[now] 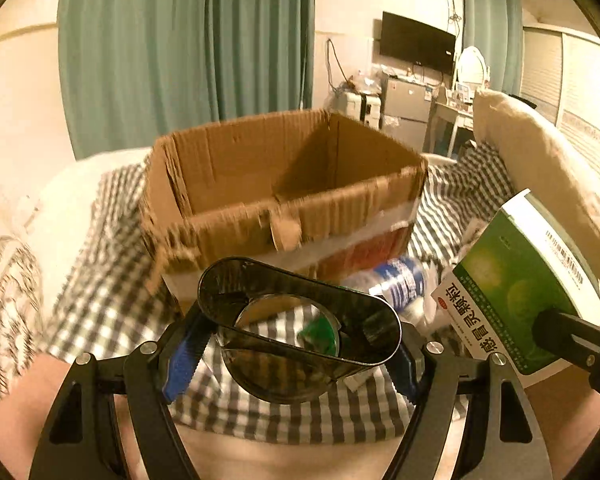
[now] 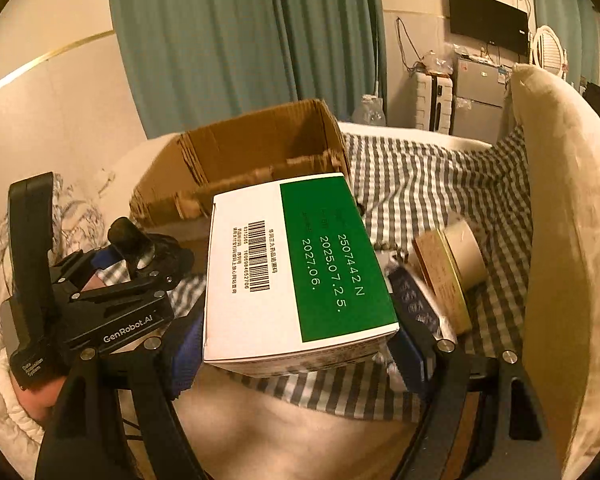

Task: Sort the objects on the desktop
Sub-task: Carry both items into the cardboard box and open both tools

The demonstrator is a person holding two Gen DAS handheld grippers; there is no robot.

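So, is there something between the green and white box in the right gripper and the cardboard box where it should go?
Nothing visible blocks it. The green and white box is held in the right gripper, lifted above the checked cloth. The cardboard box stands open just behind it, with only its near wall to clear.

The cardboard box (image 1: pixel 284 184) was plain brown, with a white and red band low on its front. Under it lay a grey-and-white checked cloth (image 2: pixel 420 184). The medicine box (image 2: pixel 300 272) was white with a green panel, white digits and a black barcode. The curtains (image 1: pixel 180 48) were teal, the pillow (image 2: pixel 560 240) cream, and the gripper pads (image 1: pixel 182 360) blue.
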